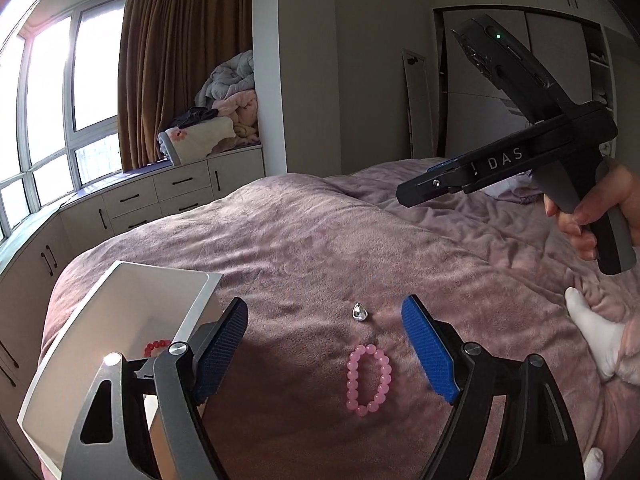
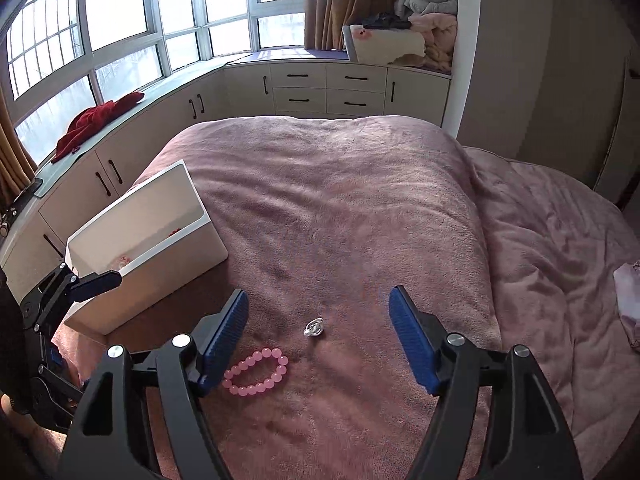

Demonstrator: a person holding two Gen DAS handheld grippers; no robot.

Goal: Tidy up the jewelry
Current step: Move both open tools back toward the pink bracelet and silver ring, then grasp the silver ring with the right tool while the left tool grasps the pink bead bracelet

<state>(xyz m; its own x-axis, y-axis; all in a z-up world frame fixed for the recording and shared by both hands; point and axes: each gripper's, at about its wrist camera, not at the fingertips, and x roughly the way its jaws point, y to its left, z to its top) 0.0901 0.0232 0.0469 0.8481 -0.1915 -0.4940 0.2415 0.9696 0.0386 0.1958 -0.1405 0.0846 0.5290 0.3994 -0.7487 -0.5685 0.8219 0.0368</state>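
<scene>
Jewelry spread on a mauve bedspread (image 2: 360, 208): pink bead bracelet (image 1: 368, 380) and small silver piece (image 1: 360, 313) lying near each other but apart, red bracelet (image 1: 157, 347) already inside the white box (image 2: 160, 216). Left gripper (image 1: 324, 354) and right gripper (image 2: 318, 338) both spread wide and empty. Likely best done by lowering squarely over the beads, pinching one side of the loop, then lifting clear before crossing to the box.

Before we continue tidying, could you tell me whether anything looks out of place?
Yes: the pink bead bracelet and a small silver piece lie loose on the bedspread, outside the white box that already holds a red bracelet.
</scene>
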